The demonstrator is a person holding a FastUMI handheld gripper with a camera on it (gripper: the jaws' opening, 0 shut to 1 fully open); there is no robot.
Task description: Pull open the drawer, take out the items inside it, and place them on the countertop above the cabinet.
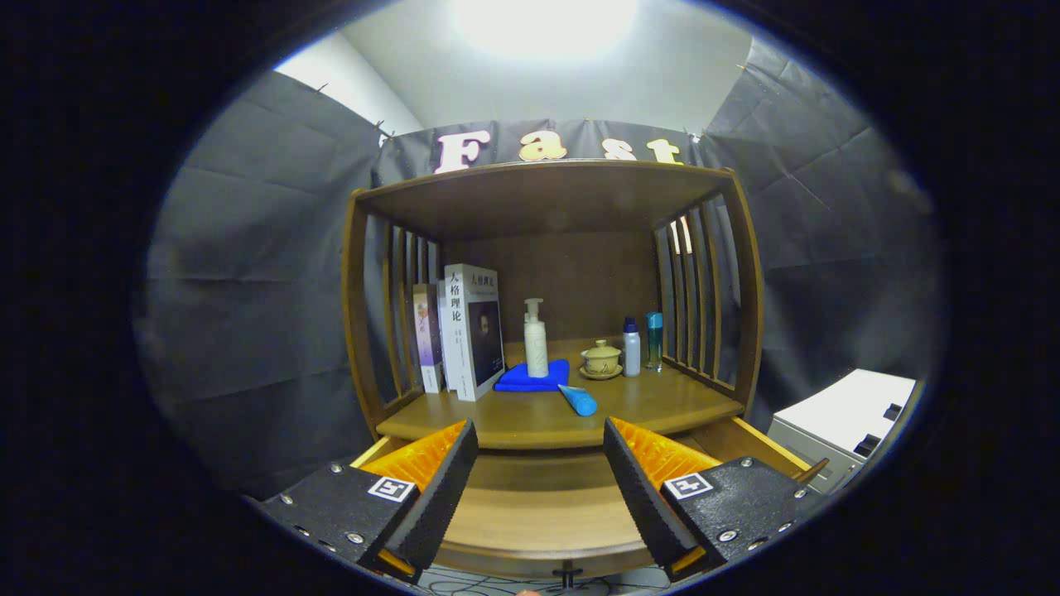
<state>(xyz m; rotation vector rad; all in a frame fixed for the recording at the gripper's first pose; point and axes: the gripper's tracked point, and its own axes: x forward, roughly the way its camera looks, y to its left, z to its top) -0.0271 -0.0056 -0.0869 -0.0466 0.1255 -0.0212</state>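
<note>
The hand-held gripper [540, 463] is sitting at the bottom centre of the frame with its fingers spread wide apart and holding nothing; between and beneath them the pulled-out drawer [530, 517] is lying open, its wooden floor showing bare where it can be seen, with a small dark knob [566, 573] at its front edge at the very bottom. Just beyond the fingertips, in the middle of the frame, the wooden cabinet [749, 290] is rising with slatted sides and a top board; its desk [530, 418] is carrying the things. At centre left two books [468, 331] are standing upright against the slats; right of them a folded blue cloth [530, 378] is lying with a white pump bottle [536, 339] standing on it; a blue tube [578, 400] is lying just in front of the cloth, nearest the fingers. Right of centre a lidded cup on a saucer [601, 359], a white bottle with a blue cap [631, 348] and a teal bottle [654, 340] are standing in a row. At lower right a white box [845, 414] is sitting beside the cabinet.
</note>
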